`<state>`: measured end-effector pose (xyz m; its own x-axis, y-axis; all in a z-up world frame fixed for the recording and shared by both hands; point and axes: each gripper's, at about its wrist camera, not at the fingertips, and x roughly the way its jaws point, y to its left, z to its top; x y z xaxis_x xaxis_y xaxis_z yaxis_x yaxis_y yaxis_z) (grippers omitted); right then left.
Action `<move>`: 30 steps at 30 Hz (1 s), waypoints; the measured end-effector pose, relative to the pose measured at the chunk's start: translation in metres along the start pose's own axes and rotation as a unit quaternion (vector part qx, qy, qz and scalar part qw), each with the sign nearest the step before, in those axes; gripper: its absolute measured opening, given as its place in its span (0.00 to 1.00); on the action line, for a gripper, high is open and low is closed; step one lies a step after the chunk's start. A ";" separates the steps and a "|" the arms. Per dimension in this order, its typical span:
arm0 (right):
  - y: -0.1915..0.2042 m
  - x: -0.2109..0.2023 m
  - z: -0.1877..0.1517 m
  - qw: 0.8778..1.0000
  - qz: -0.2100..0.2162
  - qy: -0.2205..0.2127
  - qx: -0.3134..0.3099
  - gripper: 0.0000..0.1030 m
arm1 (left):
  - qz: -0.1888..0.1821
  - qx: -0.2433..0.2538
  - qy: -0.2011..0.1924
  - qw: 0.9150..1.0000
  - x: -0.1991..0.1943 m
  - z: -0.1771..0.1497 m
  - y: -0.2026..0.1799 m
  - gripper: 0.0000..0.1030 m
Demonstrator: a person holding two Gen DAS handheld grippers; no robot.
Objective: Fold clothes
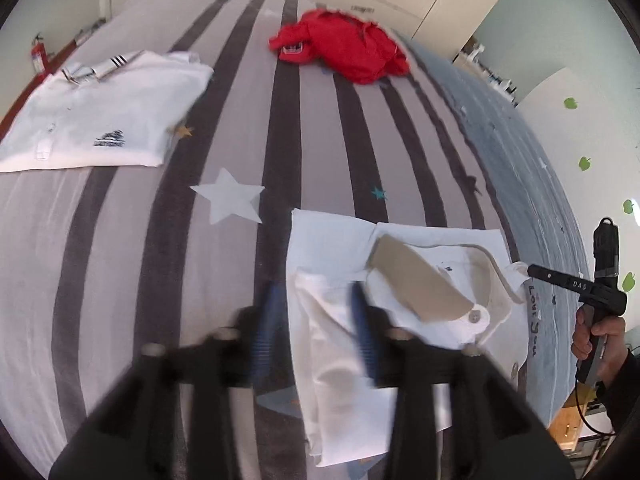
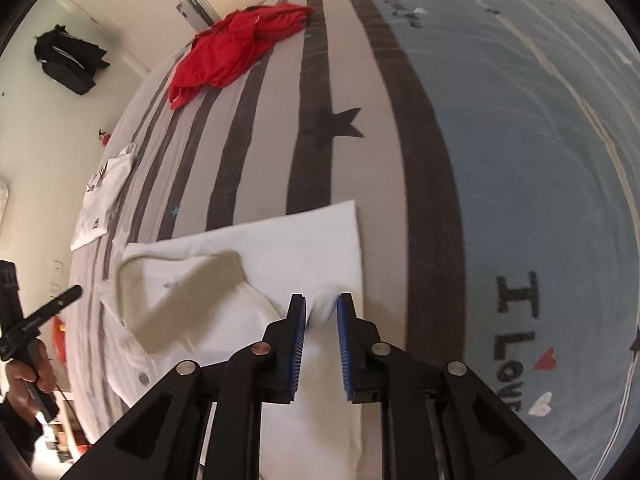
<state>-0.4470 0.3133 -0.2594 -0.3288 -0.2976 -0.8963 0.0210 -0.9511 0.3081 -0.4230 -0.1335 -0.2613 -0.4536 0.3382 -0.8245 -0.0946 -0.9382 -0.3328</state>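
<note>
Shirt (image 2: 280,248) white on striped bed (image 2: 360,80), left claw (image 1: 316,320) spread over its edge, right claw (image 2: 322,320) apart above it.

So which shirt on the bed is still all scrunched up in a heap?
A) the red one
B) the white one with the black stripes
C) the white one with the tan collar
A: the red shirt lies in a crumpled heap at the far end of the bed, while the white shirt with the tan collar and the white shirt with black stripes both lie flat.
</note>
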 end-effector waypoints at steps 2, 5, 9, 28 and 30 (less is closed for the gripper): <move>0.000 -0.007 -0.008 1.000 0.001 -0.011 -0.014 0.15 | 0.012 0.022 0.000 1.000 0.002 -0.004 -0.001 0.50; 0.008 -0.017 -0.017 0.998 -0.014 -0.028 -0.063 0.21 | 0.032 0.060 0.023 0.997 0.019 -0.008 -0.004 0.50; 0.023 -0.008 -0.023 0.990 -0.025 -0.028 -0.136 0.33 | 0.049 0.102 0.041 0.993 0.043 -0.008 -0.014 0.50; 0.000 0.024 0.014 0.992 -0.013 0.004 -0.124 0.09 | 0.069 0.116 0.030 0.990 0.078 0.026 -0.036 0.07; 0.001 0.034 0.016 0.991 -0.023 0.028 -0.127 0.19 | 0.085 0.098 0.047 0.990 0.084 0.028 -0.032 0.11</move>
<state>-0.4739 0.3039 -0.2848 -0.2829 -0.2508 -0.9258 0.2471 -0.9517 0.1823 -0.4830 -0.0767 -0.3066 -0.3944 0.1701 -0.9031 -0.1973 -0.9755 -0.0976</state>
